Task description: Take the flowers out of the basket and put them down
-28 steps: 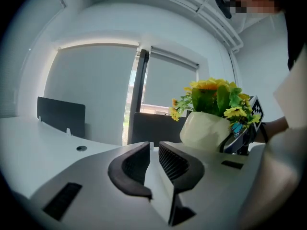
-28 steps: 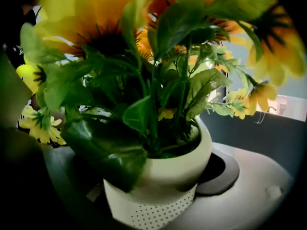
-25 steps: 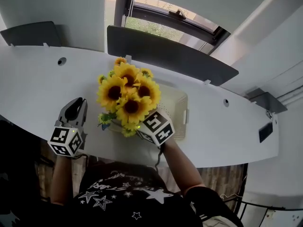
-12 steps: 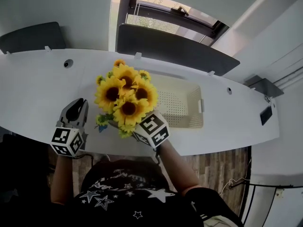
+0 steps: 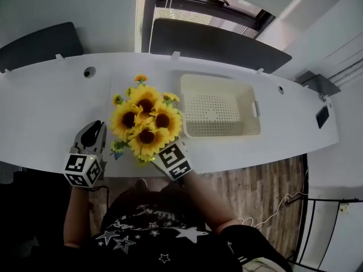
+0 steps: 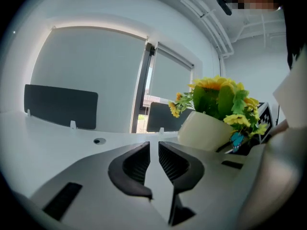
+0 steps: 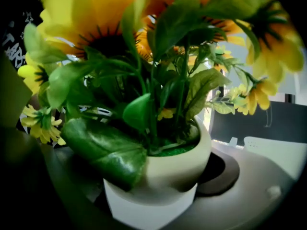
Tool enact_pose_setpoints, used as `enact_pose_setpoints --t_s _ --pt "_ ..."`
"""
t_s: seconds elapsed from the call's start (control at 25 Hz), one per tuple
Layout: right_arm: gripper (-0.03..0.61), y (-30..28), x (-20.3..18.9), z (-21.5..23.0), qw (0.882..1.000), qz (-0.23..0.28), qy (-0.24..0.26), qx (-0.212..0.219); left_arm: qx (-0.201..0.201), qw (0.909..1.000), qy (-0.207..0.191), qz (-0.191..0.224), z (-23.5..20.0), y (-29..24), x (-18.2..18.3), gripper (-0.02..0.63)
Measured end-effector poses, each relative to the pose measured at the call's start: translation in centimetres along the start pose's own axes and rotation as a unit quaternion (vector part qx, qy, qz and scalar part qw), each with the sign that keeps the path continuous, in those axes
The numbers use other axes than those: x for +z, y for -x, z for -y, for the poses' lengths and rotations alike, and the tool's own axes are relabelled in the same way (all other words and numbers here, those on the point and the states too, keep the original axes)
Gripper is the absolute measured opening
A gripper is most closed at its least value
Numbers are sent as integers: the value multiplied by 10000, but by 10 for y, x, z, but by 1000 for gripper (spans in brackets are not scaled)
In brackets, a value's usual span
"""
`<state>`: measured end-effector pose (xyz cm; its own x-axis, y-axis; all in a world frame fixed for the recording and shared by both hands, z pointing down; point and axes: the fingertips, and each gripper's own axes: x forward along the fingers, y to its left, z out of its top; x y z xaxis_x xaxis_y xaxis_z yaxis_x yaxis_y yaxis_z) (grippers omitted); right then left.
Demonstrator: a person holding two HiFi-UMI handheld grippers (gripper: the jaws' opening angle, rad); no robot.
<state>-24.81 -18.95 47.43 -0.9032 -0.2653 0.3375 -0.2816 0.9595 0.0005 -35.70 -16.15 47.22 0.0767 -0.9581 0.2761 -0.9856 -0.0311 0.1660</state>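
Observation:
A bunch of yellow sunflowers [image 5: 144, 120] in a cream pot [image 7: 168, 176] hangs over the white table [image 5: 45, 106], left of the empty cream basket [image 5: 249, 109]. My right gripper [image 5: 164, 151] is shut on the pot, reaching in from the front edge under the blooms. One dark pad [image 7: 223, 171] presses the pot's right side; leaves hide the other. I cannot tell if the pot touches the table. My left gripper [image 5: 93, 130] stays left of the flowers near the front edge. In the left gripper view its jaws [image 6: 153, 150] stand slightly apart and empty, with the pot [image 6: 206, 131] off to the right.
Two dark screens [image 5: 215, 41] [image 5: 39, 41] stand along the table's back edge, with a window behind them. Round cable holes [image 5: 89, 71] [image 5: 280, 89] sit in the tabletop. The person's body is close against the table's front edge.
The flowers and my right gripper have moved left, off the basket, which now shows whole and empty at the right. The left gripper has stayed put.

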Motion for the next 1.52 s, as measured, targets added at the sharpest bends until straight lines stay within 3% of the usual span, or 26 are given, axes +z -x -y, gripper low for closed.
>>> enact_pose_setpoints --t_s 0.44,0.76,1.36,1.52 --pt "526 -30 -74 -10 9981 -499 -98 -355 -4 9987 340 -382 -16 5 -50 60" --pt "526 -41 -114 -15 9959 -757 -390 -319 32 9968 479 -646 -18 8 -77 60" --pt "526 -45 -140 -26 9920 -1183 -406 -174 55 9954 534 -791 -12 10 -92 60" --pt "527 -47 -148 -24 9903 -1355 -167 -247 69 9954 570 -765 -10 13 -95 60"
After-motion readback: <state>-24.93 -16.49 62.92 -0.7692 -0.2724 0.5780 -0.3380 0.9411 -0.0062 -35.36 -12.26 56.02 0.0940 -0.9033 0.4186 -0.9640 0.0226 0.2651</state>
